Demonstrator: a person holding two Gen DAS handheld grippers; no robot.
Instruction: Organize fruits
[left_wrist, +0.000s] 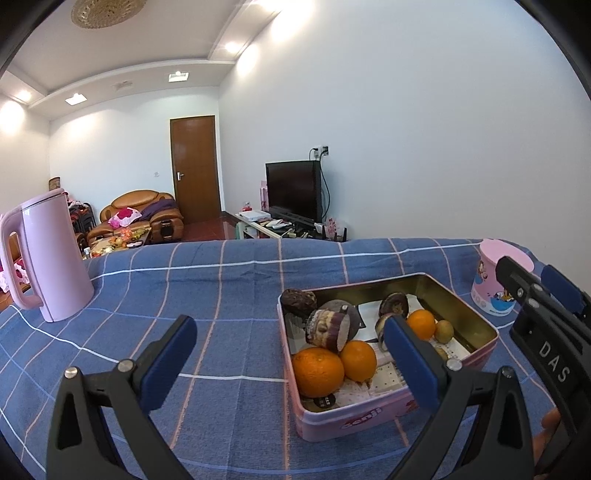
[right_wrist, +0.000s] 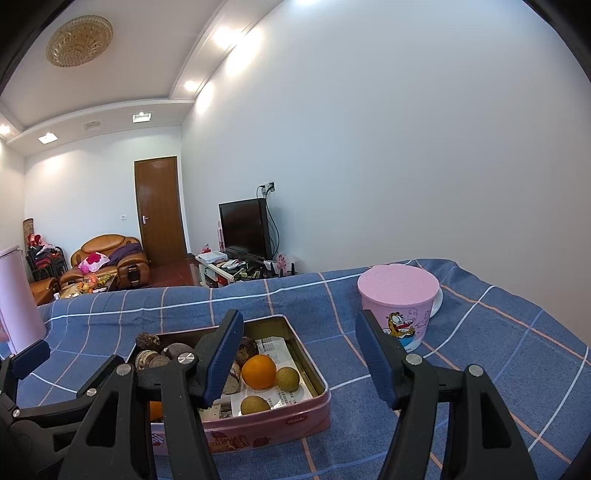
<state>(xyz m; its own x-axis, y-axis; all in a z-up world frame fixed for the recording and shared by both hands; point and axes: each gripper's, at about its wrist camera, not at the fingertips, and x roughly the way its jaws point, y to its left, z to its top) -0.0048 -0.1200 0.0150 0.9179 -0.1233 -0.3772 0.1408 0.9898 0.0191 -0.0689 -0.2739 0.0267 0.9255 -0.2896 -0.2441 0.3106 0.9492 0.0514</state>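
Fruit: oranges (left_wrist: 318, 370) and small brown-green fruits (right_wrist: 287, 379) lie in the pink tin (left_wrist: 476, 350), lower centre of the frame, on the blue checked worktop (left_wrist: 221, 295)
Left gripper (left_wrist: 291, 354): jaws spread, empty; right finger over the tin
Right gripper (right_wrist: 301, 360): parted, nothing held; tin beneath its left finger
Around: glossy pink kettle (left_wrist: 51, 258) far left; lidded pink cartoon cup (right_wrist: 399, 306) right

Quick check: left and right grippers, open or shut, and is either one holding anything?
Left gripper: open, nothing held, above the cloth beside the pink tin.
Right gripper: open, nothing held.
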